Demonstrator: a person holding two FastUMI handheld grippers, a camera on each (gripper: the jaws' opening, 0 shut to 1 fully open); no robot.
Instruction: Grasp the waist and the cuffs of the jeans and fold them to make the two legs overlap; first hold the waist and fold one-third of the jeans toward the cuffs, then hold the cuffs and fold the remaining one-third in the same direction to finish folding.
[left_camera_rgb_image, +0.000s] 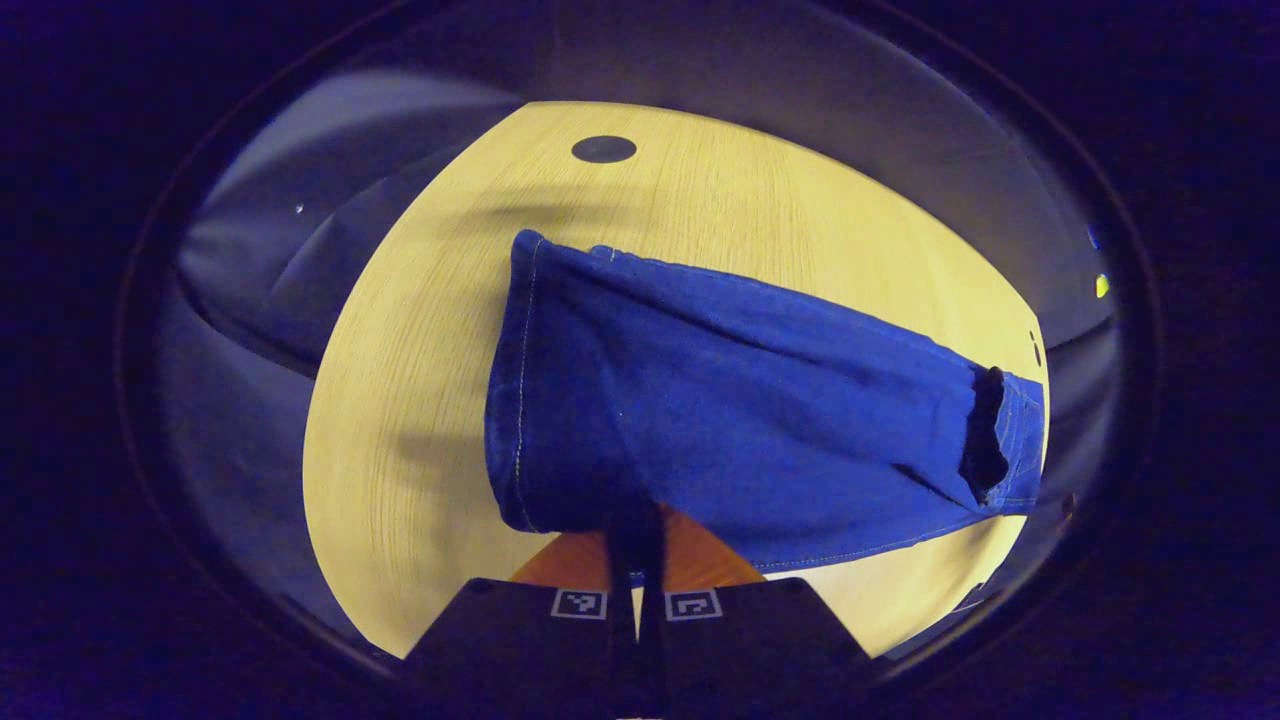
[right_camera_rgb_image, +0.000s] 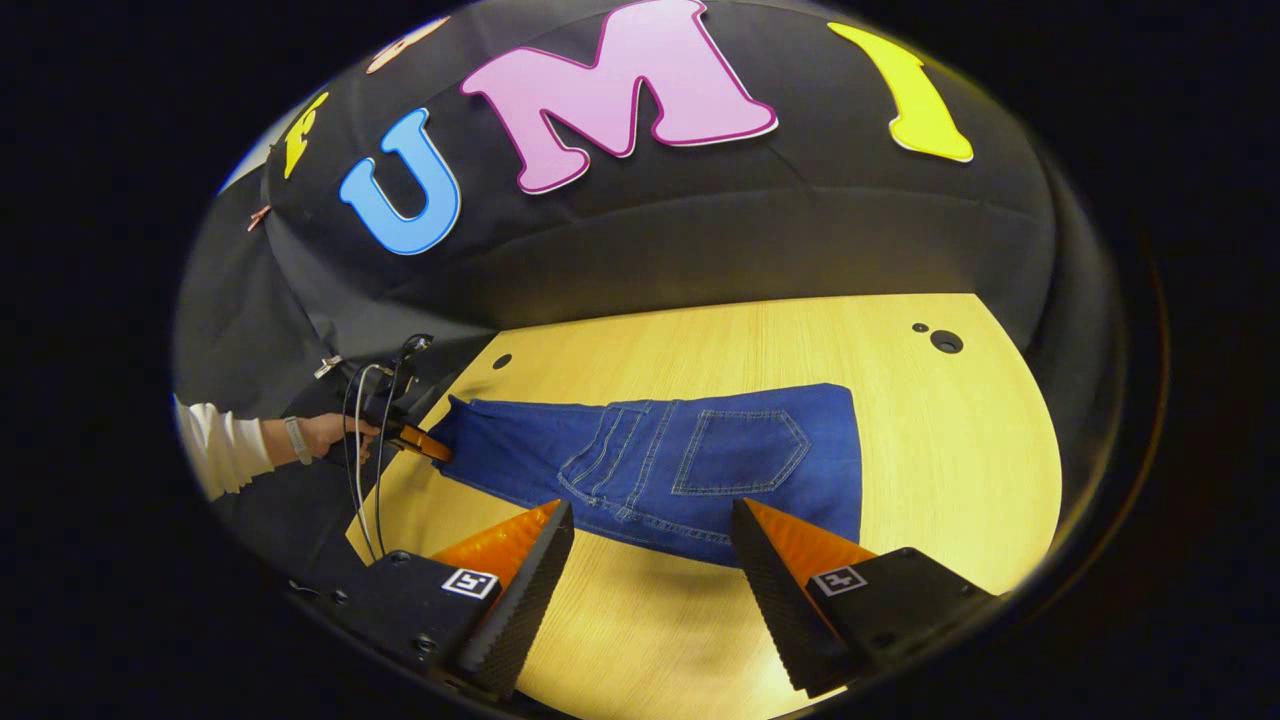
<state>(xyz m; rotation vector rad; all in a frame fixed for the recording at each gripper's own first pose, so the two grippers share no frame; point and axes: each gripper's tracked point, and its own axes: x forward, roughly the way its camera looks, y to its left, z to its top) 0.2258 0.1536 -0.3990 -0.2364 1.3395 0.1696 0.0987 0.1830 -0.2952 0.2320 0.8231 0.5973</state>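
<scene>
Blue denim jeans (left_camera_rgb_image: 740, 400) lie on the pale wooden desk (left_camera_rgb_image: 420, 400) in the left gripper view, their cuff end clenched in my left fingers (left_camera_rgb_image: 634, 540), ready to fold. In the right gripper view my right fingers (right_camera_rgb_image: 650, 560) hang released over the waist end, near the back pocket (right_camera_rgb_image: 740, 452), while the far hand (right_camera_rgb_image: 335, 435) pins the cuffs.

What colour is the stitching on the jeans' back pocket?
Pale, light-coloured thread on the blue jeans; the back pocket shows best in the right gripper view.
</scene>
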